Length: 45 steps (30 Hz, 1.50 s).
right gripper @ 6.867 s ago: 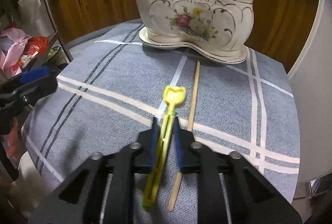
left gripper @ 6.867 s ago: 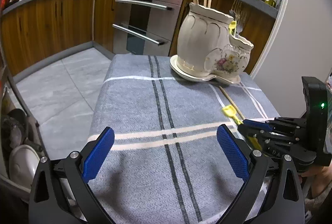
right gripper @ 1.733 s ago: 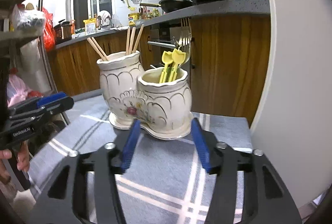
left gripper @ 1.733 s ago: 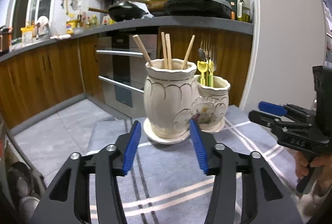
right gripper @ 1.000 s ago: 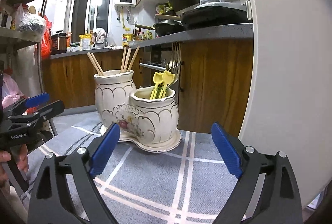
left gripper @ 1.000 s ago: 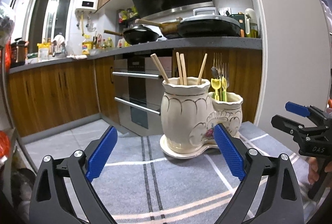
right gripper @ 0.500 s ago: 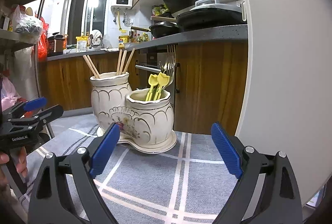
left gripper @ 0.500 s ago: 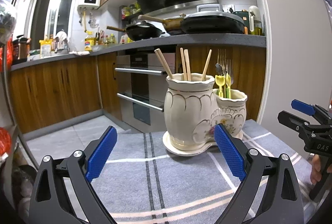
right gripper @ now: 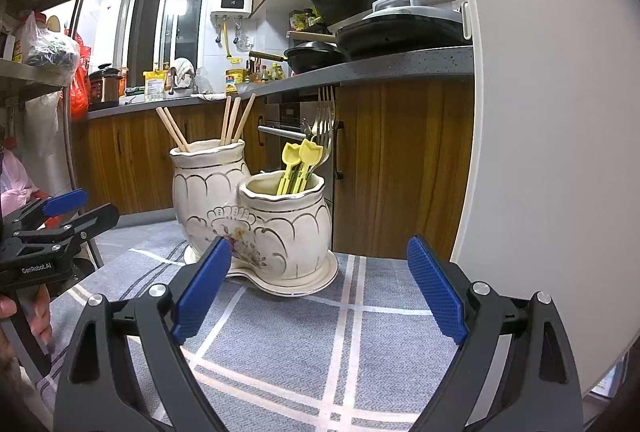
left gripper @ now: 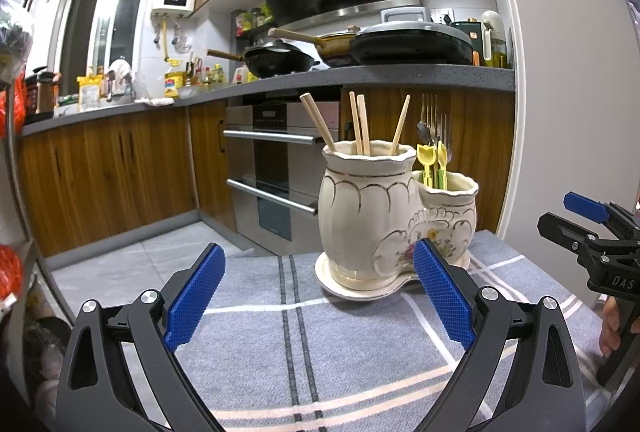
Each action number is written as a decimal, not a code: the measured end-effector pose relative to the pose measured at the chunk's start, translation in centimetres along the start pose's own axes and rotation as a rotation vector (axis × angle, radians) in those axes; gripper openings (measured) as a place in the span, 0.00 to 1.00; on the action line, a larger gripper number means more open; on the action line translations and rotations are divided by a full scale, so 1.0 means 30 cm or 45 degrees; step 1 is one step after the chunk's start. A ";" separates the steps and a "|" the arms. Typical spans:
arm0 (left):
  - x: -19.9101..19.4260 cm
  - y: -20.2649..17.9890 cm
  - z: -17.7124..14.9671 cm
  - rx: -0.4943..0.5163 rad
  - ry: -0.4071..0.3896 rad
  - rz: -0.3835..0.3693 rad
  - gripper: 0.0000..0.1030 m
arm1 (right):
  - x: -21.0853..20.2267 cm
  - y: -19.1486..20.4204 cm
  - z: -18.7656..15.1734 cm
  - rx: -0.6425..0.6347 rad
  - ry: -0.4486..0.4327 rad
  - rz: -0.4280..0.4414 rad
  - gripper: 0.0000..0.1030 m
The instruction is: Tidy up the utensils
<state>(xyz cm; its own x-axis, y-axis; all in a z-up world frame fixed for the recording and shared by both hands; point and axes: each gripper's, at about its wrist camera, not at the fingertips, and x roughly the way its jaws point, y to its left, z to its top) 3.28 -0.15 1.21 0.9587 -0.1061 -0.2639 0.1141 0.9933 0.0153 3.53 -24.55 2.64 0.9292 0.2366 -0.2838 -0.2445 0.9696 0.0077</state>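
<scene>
A cream double-pot utensil holder [left gripper: 372, 216] [right gripper: 256, 216] stands on its saucer on the grey striped tablecloth [left gripper: 304, 352]. Its tall pot holds several wooden chopsticks [left gripper: 358, 124] [right gripper: 232, 124]. Its low pot holds yellow plastic utensils [left gripper: 432, 164] [right gripper: 302, 160] and metal forks [right gripper: 326, 120]. My left gripper [left gripper: 318, 296] is open and empty, in front of the holder. My right gripper [right gripper: 320, 284] is open and empty, in front of the low pot. Each gripper also shows in the other's view, at the right edge [left gripper: 588, 228] and at the left edge [right gripper: 60, 220].
A white wall [right gripper: 540, 112] stands close on the right of the table. A kitchen counter [left gripper: 360, 80] with pans and an oven [left gripper: 276, 168] lies behind. A metal shelf [right gripper: 36, 72] with bags stands at the left.
Both grippers have held nearly still over the last second. Earlier, both opened wide. The yellow utensil held in the right gripper several seconds ago now stands in the low pot.
</scene>
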 end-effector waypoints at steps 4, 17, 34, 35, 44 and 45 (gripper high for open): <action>0.000 0.001 0.000 0.003 0.004 -0.006 0.92 | 0.000 0.000 -0.001 0.000 -0.001 -0.001 0.86; 0.002 0.001 -0.004 0.001 0.012 -0.003 0.93 | 0.000 -0.004 0.000 0.002 -0.001 -0.004 0.86; -0.001 0.004 -0.005 0.001 0.012 -0.002 0.93 | 0.000 -0.004 0.000 0.002 0.000 -0.004 0.86; 0.001 0.003 -0.005 0.001 0.012 -0.003 0.93 | 0.000 -0.004 0.000 0.002 0.000 -0.004 0.86; 0.000 0.004 -0.005 0.001 0.013 -0.003 0.93 | 0.001 -0.003 0.000 0.002 0.000 -0.004 0.86; 0.000 0.003 -0.004 0.001 0.012 -0.003 0.93 | 0.001 -0.005 0.001 0.002 0.000 -0.004 0.86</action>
<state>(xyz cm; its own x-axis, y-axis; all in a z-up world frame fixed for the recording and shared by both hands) 3.26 -0.04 1.08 0.9559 -0.1078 -0.2733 0.1164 0.9931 0.0152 3.60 -24.69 2.65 0.9299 0.2338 -0.2839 -0.2414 0.9704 0.0083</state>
